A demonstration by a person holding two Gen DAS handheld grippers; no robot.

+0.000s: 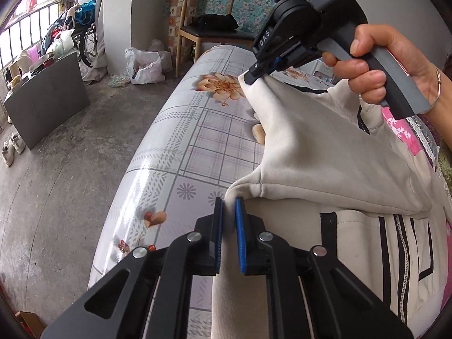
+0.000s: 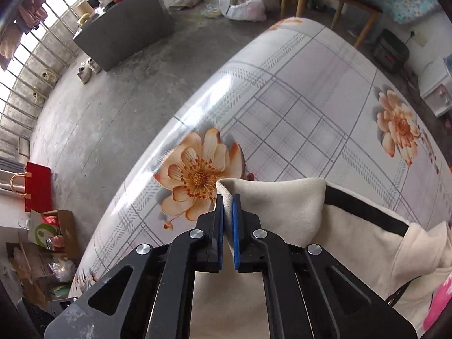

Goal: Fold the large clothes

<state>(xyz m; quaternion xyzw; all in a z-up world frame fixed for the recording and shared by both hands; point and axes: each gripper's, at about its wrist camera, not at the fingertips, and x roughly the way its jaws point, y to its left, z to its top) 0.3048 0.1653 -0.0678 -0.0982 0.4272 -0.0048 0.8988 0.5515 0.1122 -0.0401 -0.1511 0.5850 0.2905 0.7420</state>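
A cream sweatshirt (image 1: 325, 152) with black stripes lies on the flower-print tablecloth (image 1: 203, 147). In the left wrist view my left gripper (image 1: 229, 203) is shut on the near corner of its hem, with cream cloth running back between the pads. Farther off, my right gripper (image 1: 250, 77), held by a person's hand (image 1: 375, 65), is shut on another corner and lifts it off the table. The right wrist view shows that gripper (image 2: 227, 197) pinching a cream fold of the sweatshirt (image 2: 282, 206) beside a printed orange flower (image 2: 200, 175).
The table's edge (image 1: 132, 169) drops to a concrete floor on the left. A grey cabinet (image 1: 48, 101), shoes (image 1: 12, 147) and a white plastic bag (image 1: 144, 67) stand on the floor. A wooden chair (image 1: 209, 25) stands beyond the far end. Pink cloth (image 1: 401, 130) lies to the right.
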